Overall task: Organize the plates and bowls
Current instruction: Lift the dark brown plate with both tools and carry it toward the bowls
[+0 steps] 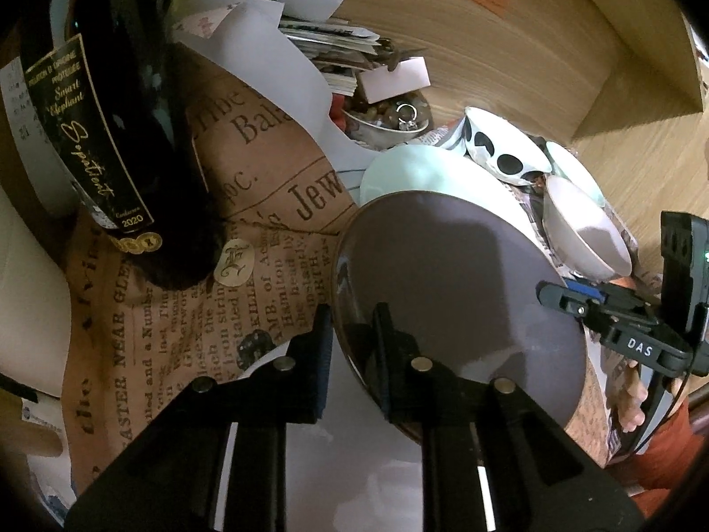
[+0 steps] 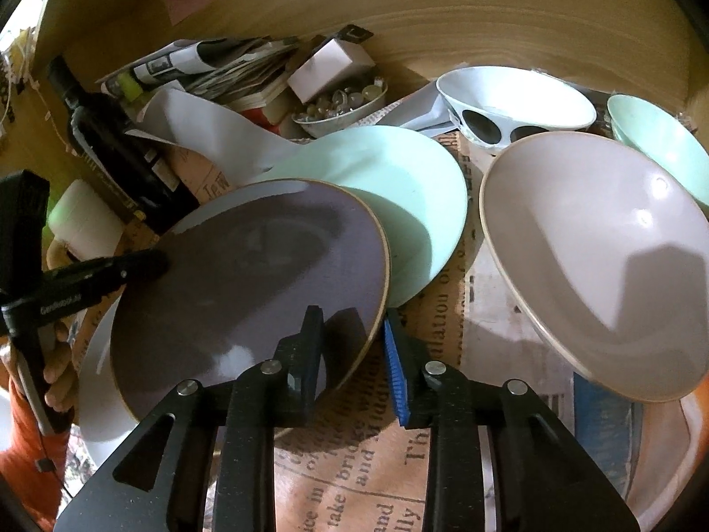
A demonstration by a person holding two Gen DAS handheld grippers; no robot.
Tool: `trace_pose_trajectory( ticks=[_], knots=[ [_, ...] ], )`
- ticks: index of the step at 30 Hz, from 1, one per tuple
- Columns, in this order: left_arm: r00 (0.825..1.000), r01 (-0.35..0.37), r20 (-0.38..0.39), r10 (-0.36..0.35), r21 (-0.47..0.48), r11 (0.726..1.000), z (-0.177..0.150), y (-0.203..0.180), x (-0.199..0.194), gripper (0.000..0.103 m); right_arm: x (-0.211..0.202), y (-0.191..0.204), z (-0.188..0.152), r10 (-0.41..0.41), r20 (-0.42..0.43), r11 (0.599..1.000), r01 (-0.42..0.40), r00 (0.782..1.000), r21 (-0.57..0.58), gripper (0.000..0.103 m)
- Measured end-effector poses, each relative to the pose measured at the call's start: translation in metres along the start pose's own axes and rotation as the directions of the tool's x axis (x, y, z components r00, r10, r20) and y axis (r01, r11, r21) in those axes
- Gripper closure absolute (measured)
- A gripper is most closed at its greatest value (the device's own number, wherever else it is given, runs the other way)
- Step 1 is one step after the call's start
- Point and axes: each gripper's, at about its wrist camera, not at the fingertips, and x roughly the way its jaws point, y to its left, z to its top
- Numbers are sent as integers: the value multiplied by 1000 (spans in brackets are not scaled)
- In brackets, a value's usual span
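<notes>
A grey-purple plate (image 1: 456,292) is held up between both grippers, tilted over a mint plate (image 1: 412,173). My left gripper (image 1: 354,337) is shut on the grey plate's left rim. My right gripper (image 2: 352,346) straddles its right rim (image 2: 248,275), one finger on top and one below, and grips it. The mint plate (image 2: 399,186) lies behind and partly under it. A pale pink bowl (image 2: 598,257), a white bowl with black spots (image 2: 514,102) and a mint bowl (image 2: 660,142) sit to the right.
A dark wine bottle (image 1: 119,133) stands at the left on newspaper-print paper (image 1: 274,204). A small dish of glass pebbles (image 2: 341,106), stacked papers (image 2: 230,71) and a white box (image 2: 332,66) lie at the back against the wooden wall (image 2: 487,13). A white plate (image 2: 99,381) lies below.
</notes>
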Motion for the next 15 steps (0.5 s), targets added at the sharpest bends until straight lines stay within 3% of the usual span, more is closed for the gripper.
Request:
trace_pose_trajectory(
  ticks=[4,15],
  knots=[
    [1000,-12,2,12,-3,1000,-6,-4,-2,86,-3,5,-1,-37,23,999,38,999,-25,78],
    [997,-25,78,25,-7,1000,-13,-18,-20,86,-18,3,-4,-34,42,999,34,999,-6,78]
  ],
)
